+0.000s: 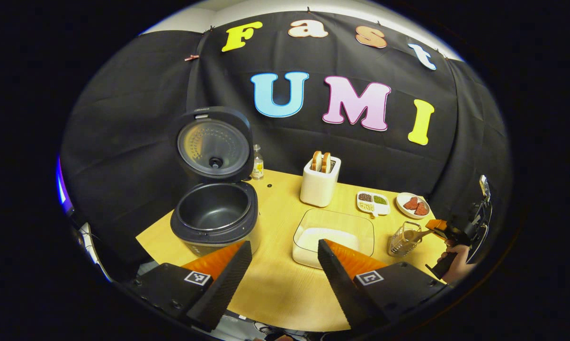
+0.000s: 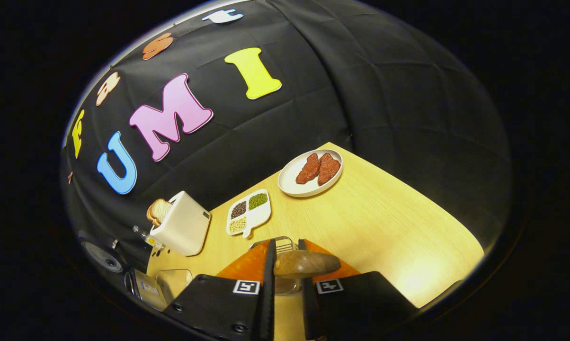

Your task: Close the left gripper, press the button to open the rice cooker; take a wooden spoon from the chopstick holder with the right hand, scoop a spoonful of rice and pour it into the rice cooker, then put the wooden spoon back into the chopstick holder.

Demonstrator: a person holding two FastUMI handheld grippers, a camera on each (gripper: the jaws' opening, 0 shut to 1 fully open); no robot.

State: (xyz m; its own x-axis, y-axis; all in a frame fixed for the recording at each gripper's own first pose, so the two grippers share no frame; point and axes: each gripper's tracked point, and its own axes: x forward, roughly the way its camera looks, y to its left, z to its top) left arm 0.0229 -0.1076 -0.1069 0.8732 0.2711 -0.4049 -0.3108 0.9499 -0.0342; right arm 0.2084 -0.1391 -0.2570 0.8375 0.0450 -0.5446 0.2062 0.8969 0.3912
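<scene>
Gripping the spoon [image 2: 304, 263] at its wooden end, right claw [image 2: 287, 279] pinched on it from both sides, directly above the holder [image 2: 285, 242]. In the left claw view, same spoon seen rising out of the holder [image 1: 403, 239], just right of the rice tray [image 1: 334, 237]. Which end of the spoon is pinched: cannot tell.

Handling judgement: light, rigid, smooth wood; liable to pivot between flat fingers if held near one end. Best hold likely on the handle, well back from the bowl, to keep the scoop level. Draw straight up to clear the holder's wire rim; holder looks light and may lift or tip along.

Left claw [image 1: 285, 265] spread, holding nothing, hovering in front of the tray, between it and the cooker [image 1: 216, 213]. Cooker left of the tray, lid up, pot exposed.

Surroundings relative to the tray: toaster [image 1: 319, 182] with bread behind it; sectioned dish [image 1: 373, 202] and plate [image 1: 412, 205] of meat behind and right; small bottle [image 1: 257, 163] far behind, beside the cooker lid. Route from tray to cooker crosses open surface [image 1: 275, 284]; left claw nearest obstacle.
</scene>
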